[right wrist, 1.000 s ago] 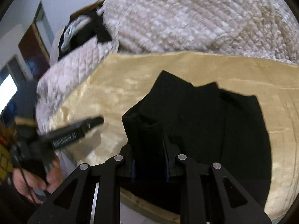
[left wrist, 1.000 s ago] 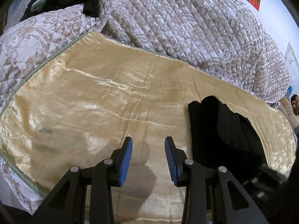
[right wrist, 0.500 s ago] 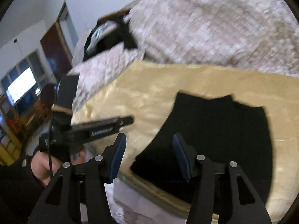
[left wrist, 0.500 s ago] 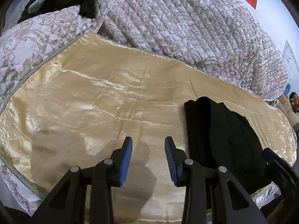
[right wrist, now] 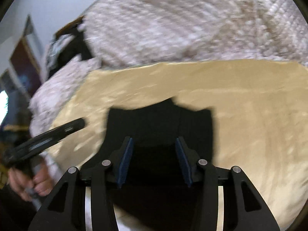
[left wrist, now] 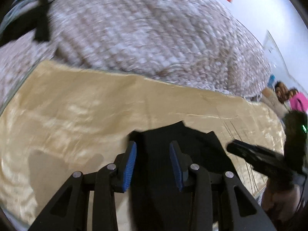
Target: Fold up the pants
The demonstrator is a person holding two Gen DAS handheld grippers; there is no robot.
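Observation:
The black pants (left wrist: 192, 140) lie folded into a compact block on a golden satin sheet (left wrist: 77, 111), near its front edge. My left gripper (left wrist: 153, 163) hovers over the pants' near left part, open, its blue pads apart and pressing on nothing. In the right wrist view the pants (right wrist: 159, 119) fill the gap behind my right gripper (right wrist: 154, 159). Its jaws are closing, but the pads stand clear of the cloth. Each gripper shows in the other's view: the right gripper (left wrist: 256, 159) at the right, the left gripper (right wrist: 48, 136) at the left, held by a hand (right wrist: 28, 182).
A big quilted blanket (left wrist: 144, 34) is heaped along the far side of the sheet. Dark clothes (right wrist: 71, 50) lie at the back left corner. A person in pink (left wrist: 296, 102) sits far off at the right. Both views are blurred by motion.
The right gripper let go of the pants' near edge, opened and drew back. The left gripper swung right, from bare sheet to over the pants.

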